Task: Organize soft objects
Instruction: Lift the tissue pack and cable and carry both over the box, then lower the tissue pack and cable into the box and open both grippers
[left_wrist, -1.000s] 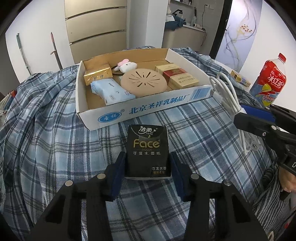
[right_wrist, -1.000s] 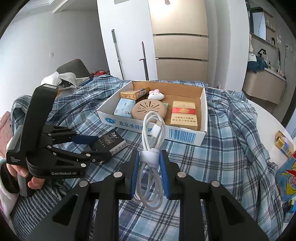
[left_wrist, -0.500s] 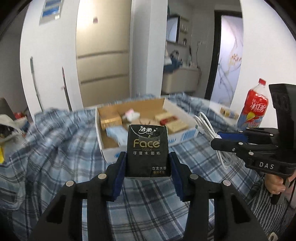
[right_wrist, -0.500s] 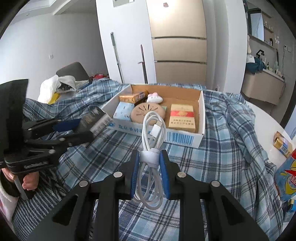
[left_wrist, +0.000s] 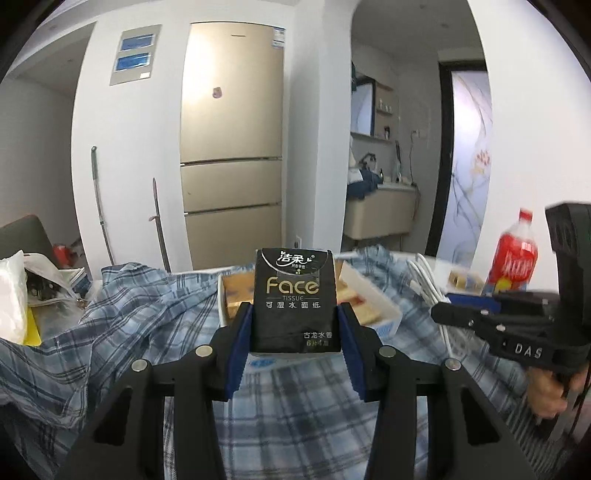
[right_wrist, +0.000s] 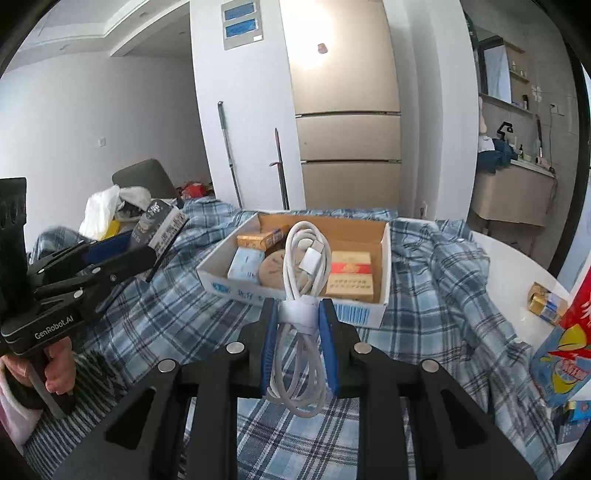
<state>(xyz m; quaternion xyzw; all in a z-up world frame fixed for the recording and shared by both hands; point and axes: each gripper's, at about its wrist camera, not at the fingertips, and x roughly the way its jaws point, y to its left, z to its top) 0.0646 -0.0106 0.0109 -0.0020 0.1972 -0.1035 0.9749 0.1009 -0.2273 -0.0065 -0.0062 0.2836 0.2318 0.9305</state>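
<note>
My left gripper is shut on a black "Face" tissue pack and holds it in the air in front of the cardboard box; it also shows at the left of the right wrist view, with the pack tilted. My right gripper is shut on a coiled white cable held above the blue plaid cloth, just before the box. The box holds a light blue tissue pack, a round tan disc and gold and red packets.
A red drink bottle stands at the right on the white table. A small gold pack lies near it. A white plastic bag and clutter sit at the left. A fridge stands behind.
My left gripper has lifted the tissue pack off the cloth and tilted upward, so the box now sits low behind the pack. My right gripper has moved slightly toward the box with the cable.
</note>
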